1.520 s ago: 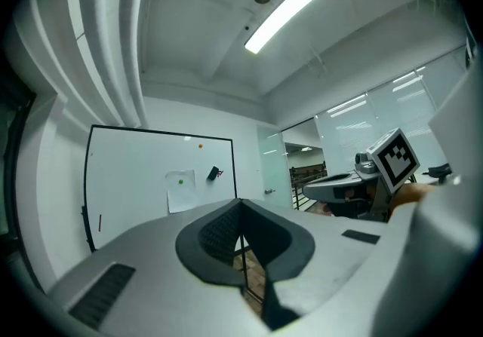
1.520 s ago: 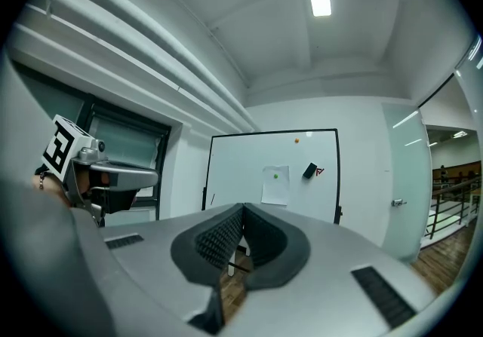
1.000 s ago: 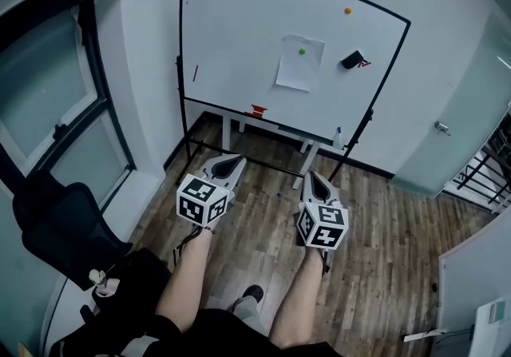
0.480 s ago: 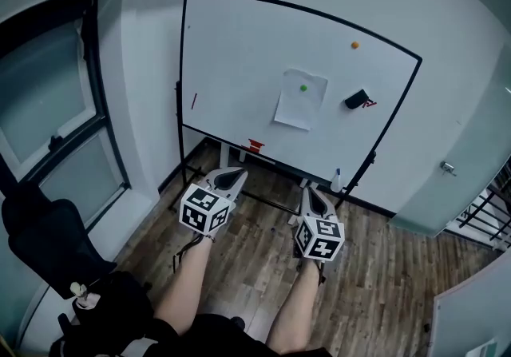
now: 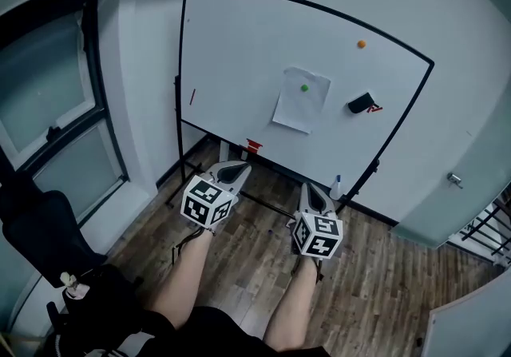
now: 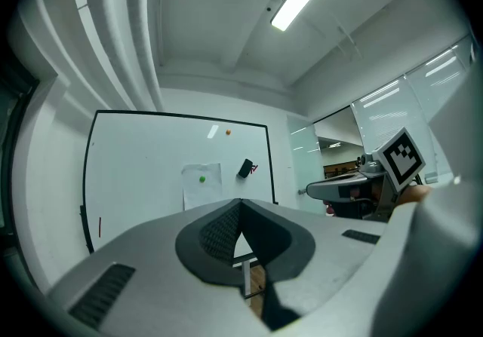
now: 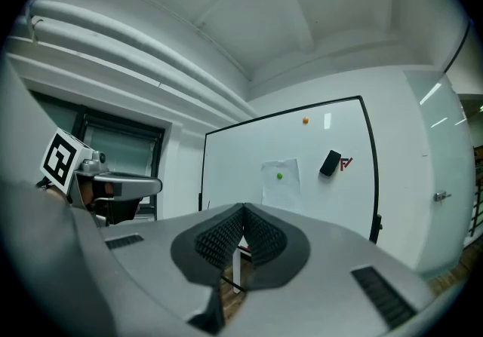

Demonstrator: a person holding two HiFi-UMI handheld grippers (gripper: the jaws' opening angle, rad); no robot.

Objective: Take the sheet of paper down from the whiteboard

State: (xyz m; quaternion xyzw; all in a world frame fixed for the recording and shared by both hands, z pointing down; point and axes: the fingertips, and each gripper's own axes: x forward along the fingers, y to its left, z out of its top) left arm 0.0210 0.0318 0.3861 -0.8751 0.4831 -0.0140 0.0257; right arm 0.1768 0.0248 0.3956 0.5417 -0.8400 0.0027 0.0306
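Paper (image 5: 301, 100) on whiteboard (image 5: 239, 60) (green magnet (image 5: 304, 88))

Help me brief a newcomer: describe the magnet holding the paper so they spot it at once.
Find the whiteboard against the wall. Right of its middle hangs a white paper, with the magnet near its top edge. It is green; the other magnet is orange, on bare board higher up to the right.
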